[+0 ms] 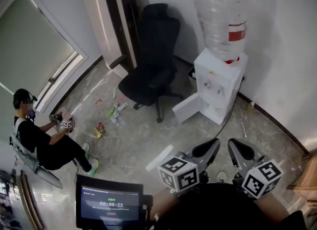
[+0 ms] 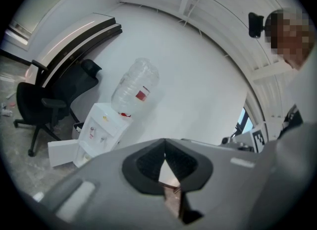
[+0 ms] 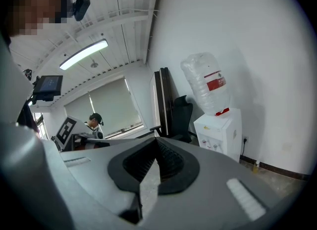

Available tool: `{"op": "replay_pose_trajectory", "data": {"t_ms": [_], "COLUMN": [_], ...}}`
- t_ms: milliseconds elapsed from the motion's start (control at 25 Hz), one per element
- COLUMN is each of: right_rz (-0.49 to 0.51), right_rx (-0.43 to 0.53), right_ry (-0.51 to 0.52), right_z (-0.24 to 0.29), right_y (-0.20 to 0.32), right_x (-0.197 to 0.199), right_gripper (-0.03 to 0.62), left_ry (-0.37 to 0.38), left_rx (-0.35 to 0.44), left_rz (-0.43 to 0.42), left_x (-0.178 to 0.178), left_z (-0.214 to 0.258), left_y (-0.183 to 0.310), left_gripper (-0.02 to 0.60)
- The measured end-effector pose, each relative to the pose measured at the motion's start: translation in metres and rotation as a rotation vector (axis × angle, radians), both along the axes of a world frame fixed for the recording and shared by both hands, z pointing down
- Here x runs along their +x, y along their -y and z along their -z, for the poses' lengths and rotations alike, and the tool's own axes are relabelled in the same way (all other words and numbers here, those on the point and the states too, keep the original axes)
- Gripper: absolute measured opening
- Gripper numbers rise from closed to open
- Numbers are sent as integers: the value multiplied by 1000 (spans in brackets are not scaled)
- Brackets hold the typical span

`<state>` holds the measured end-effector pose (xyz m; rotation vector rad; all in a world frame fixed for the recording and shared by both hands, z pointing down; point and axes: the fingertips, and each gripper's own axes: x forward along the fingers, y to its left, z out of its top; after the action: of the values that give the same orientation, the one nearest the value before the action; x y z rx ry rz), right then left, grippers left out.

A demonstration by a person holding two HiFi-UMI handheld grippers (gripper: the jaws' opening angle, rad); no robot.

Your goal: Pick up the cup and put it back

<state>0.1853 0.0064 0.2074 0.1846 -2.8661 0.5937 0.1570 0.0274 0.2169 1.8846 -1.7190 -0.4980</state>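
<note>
Head view: left gripper (image 1: 212,146), right gripper (image 1: 236,146) closed, apparently empty.

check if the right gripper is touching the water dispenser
Apart. The head view shows bare floor between the right gripper and the water dispenser.

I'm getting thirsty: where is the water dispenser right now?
In the head view the white water dispenser stands at upper right against the wall, just right of the black office chair.
</note>
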Motion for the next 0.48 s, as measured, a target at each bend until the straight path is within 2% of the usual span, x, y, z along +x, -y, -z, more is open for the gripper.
{"op": "replay_pose_trajectory", "data": {"t_ms": [160,320,480], "right_rz": [-7,-7,36], "right_rx": [-18,5,11], "right_ry": [5,1,20], "right_z": [-6,-11,-15], "right_y": [-5,-8,-15], "right_x": [-7,-11,-27], "right_gripper": [8,8,8], "left_ry": [-2,0,34], "left_rx": [-10,0,13], "left_rz": [3,-17,31], "left_x": [-7,-8,-24], "left_z": [-3,-5,-6], "left_y": [-9,-11,-19], "left_gripper": [3,3,3]}}
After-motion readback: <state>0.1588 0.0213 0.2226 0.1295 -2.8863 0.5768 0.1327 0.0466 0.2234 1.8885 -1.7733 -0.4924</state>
